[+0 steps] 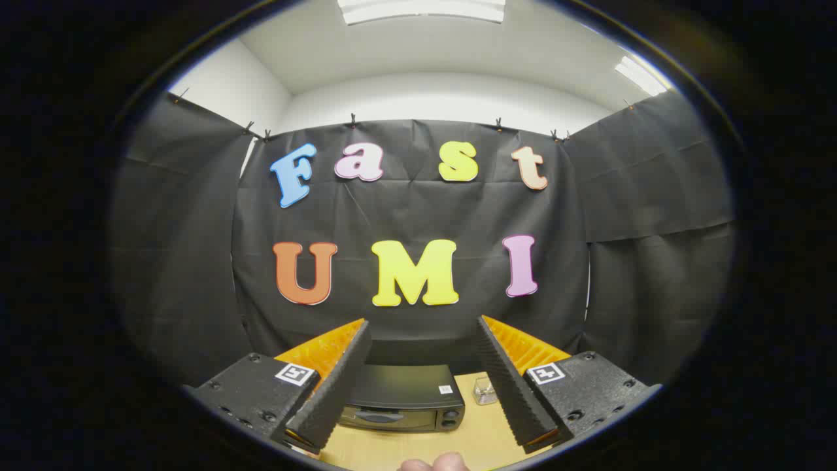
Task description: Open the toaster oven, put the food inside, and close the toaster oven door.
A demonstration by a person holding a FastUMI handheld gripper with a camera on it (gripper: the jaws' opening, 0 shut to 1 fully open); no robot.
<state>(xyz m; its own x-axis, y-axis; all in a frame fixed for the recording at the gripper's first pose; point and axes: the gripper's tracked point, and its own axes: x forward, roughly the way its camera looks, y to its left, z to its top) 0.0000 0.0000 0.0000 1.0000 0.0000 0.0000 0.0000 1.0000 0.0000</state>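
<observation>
A black toaster oven (402, 396) stands on the wooden table (480, 435), below and between my fingers, with its door shut and two knobs on its right side. My gripper (422, 330) is held high above the table, open, with nothing between its fingers. A pale rounded piece of food (435, 463) peeks in on the table in front of the oven, nearer to me. The rest of it is hidden.
A small clear glass jar (484, 391) stands on the table just right of the oven. Black cloth walls close the booth behind and on both sides.
</observation>
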